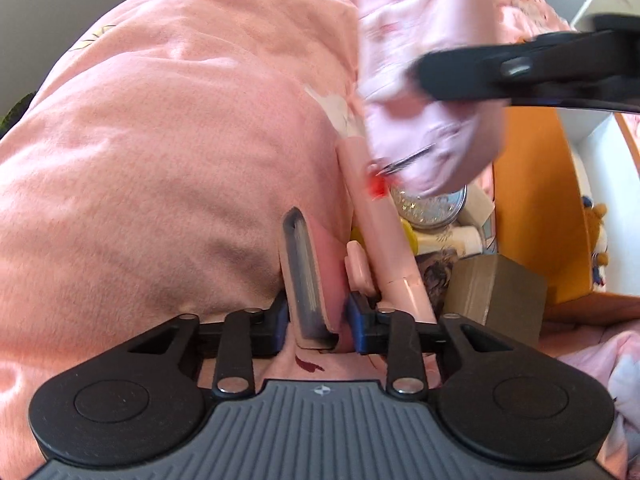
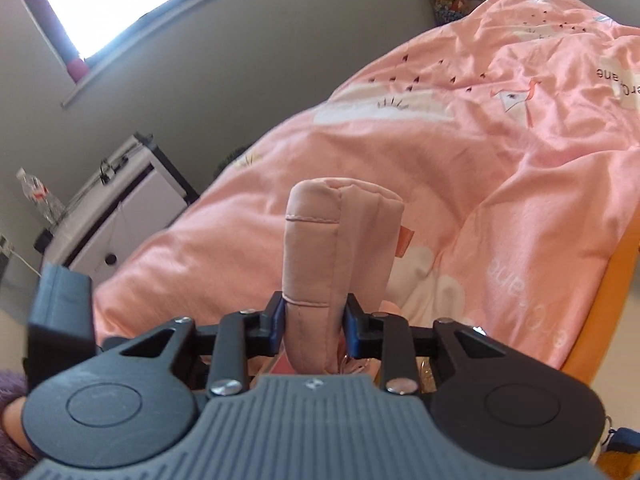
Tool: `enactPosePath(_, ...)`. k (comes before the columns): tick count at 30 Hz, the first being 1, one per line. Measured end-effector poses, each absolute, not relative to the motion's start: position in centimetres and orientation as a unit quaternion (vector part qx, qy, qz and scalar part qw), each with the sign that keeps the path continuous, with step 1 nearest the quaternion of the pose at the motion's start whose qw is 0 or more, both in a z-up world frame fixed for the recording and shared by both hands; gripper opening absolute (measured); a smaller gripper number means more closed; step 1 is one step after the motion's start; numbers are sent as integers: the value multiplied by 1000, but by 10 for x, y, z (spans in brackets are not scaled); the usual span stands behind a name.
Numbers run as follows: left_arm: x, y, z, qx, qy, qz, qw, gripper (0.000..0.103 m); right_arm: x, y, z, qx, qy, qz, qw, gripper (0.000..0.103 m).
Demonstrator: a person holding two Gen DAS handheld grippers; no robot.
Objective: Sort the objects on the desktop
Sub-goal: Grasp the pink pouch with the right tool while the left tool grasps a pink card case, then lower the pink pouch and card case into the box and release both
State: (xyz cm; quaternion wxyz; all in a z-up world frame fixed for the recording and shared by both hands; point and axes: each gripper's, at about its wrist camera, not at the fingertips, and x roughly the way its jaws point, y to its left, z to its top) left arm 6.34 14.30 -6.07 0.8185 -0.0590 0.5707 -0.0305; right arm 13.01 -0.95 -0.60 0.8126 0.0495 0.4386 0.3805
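In the left wrist view my left gripper points down with its blue pads against a flat pink case that has a grey edge and stands upright between them. My right gripper comes in from the upper right, blurred, carrying a pale pink fabric pouch with a zipper and a red tag. The right wrist view shows that gripper shut on the padded pink pouch, which sticks up past the fingers.
A pink duvet fills the left. To the right are a long pink box, a glittery round tin, a cardboard box and an orange board. A white cabinet and a water bottle stand by the wall.
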Motion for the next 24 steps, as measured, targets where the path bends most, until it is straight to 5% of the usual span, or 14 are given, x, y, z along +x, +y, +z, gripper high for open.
enactPosePath(9, 54, 144, -33, -94, 534, -25, 840, 20, 126, -86, 28, 100, 424, 345, 832, 32)
enactPosePath(24, 62, 90, 67, -41, 409, -79, 908, 18, 97, -203, 41, 106, 452, 239, 853, 32)
